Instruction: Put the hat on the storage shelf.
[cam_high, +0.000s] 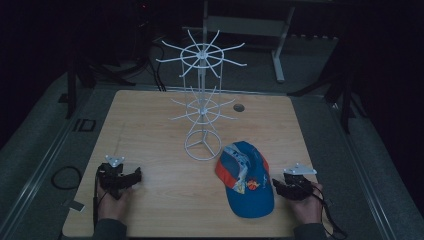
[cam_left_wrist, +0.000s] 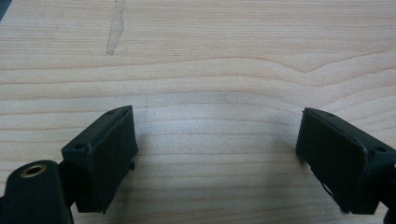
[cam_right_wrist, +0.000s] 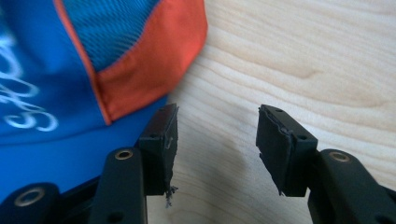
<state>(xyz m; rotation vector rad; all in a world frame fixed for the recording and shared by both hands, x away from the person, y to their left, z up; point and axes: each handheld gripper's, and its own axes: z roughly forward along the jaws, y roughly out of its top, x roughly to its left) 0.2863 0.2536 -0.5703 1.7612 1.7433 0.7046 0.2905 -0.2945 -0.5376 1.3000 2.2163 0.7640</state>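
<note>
We see the cap (cam_high: 246, 180) lying crown-up on the table (cam_high: 165, 210) near its front right, long axis front to back, brim toward the person. It's blue with orange side panels and a front logo. Left claw (cam_left_wrist: 217, 154) gapes empty over bare wood; right claw (cam_right_wrist: 215, 140) is open beside the cap's edge.

In front of me a white wire display rack (cam_high: 202, 102) with two tiers of hooks stands upright on the light wood surface (cam_high: 150, 125). Nearer, toward my right, lies a blue-and-orange cap (cam_high: 245, 177).
</note>
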